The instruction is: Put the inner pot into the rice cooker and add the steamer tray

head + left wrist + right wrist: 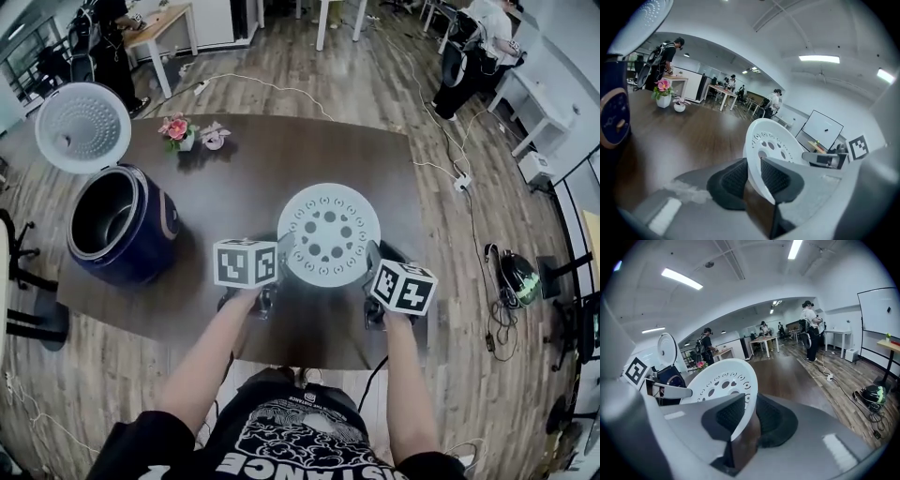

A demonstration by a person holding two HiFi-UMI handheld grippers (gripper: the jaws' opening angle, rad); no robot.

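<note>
Dark tabletop below, rice cooker open at its left end, inner pot apparently already seated. Jaws of left gripper and right gripper clamped on opposite rims of steamer tray, raised mid-table. Keep level, carry left, lower squarely onto pot.

I see the white, holed steamer tray hanging level above the bench; the inner pot sits in the open blue rice cooker.

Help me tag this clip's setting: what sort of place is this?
Probably an open-plan office or lab, not a kitchen: desks with people standing at them, a whiteboard, and a power strip on the wood floor.
</note>
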